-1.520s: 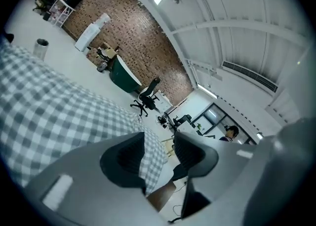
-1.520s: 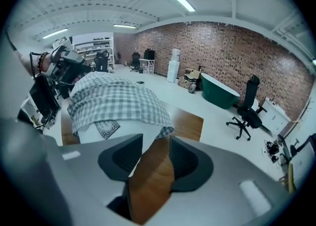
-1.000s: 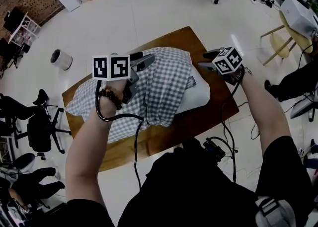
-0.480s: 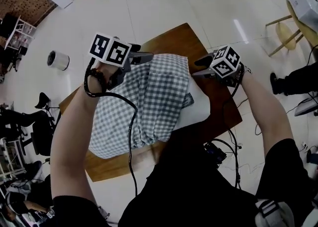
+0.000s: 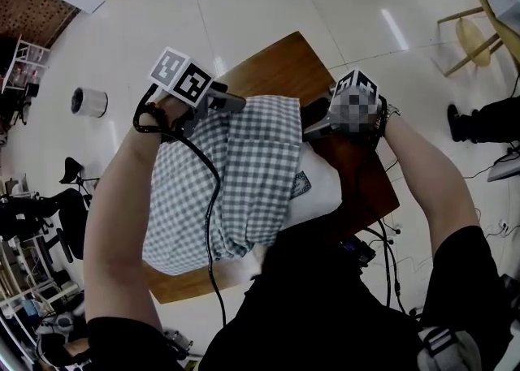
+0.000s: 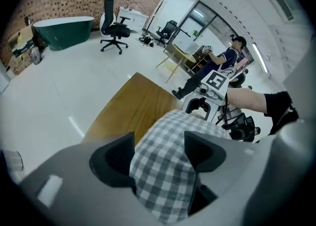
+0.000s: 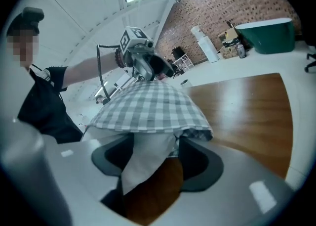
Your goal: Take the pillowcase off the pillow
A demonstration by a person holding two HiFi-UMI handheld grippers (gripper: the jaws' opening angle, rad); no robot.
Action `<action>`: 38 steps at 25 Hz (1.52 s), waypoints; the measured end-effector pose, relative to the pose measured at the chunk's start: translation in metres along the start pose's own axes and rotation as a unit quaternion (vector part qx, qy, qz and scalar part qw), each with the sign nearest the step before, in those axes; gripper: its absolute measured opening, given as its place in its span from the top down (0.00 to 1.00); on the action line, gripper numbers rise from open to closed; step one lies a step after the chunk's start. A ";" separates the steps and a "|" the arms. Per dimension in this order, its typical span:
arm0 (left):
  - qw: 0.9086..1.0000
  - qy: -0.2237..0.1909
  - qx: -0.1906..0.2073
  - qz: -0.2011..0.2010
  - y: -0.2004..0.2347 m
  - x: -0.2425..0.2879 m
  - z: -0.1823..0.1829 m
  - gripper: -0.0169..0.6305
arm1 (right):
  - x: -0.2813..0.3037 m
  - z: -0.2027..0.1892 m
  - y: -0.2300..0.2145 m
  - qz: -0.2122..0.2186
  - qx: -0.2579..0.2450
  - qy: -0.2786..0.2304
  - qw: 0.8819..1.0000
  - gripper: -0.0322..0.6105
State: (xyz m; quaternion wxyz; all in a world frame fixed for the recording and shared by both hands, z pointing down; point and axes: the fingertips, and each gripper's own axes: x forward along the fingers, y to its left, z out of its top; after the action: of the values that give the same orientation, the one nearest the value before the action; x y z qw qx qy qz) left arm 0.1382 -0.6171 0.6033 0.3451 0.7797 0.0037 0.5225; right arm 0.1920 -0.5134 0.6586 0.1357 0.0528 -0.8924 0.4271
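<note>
Gingham pillowcase [image 5: 244, 166] partly off white pillow [image 5: 321, 189], L gripper [image 6: 158, 145] & R gripper [image 7: 155, 145] fingers [image 6: 112, 163] just opening, fabric between.

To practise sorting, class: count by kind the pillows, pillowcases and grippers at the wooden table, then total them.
pillow: 1
pillowcase: 1
grippers: 2 (left gripper, right gripper; both jaws just opening, left around pillowcase, right around pillow corner)
Total: 4

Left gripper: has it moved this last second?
Yes. Against the brown wooden table, the left gripper has gone outward and down to the grey-checked pillowcase's far edge. Its jaws have just been opening, checked cloth between them.
</note>
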 end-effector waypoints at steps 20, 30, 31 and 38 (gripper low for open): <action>0.997 -0.026 -0.067 0.003 0.032 -0.019 -0.034 0.96 | 0.020 0.011 0.037 -0.127 -0.131 -0.024 0.983 0.92; 0.993 -0.018 -0.048 0.107 0.035 -0.048 -0.080 0.97 | 0.007 0.001 0.103 -0.231 -0.224 -0.016 0.946 0.92; 0.992 -0.017 -0.050 0.117 0.036 -0.052 -0.090 0.97 | 0.006 0.000 0.111 -0.239 -0.233 -0.019 0.942 0.92; 0.982 -0.016 -0.078 0.170 0.049 -0.086 -0.156 0.97 | 0.000 -0.001 0.157 -0.303 -0.286 -0.031 0.908 0.92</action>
State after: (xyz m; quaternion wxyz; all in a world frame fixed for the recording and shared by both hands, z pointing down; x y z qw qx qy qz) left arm -0.0456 -0.6027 0.5933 0.3107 0.7480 -0.1751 0.5597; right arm 0.1589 -0.4141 0.5421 0.2403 0.2930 -0.9211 0.0895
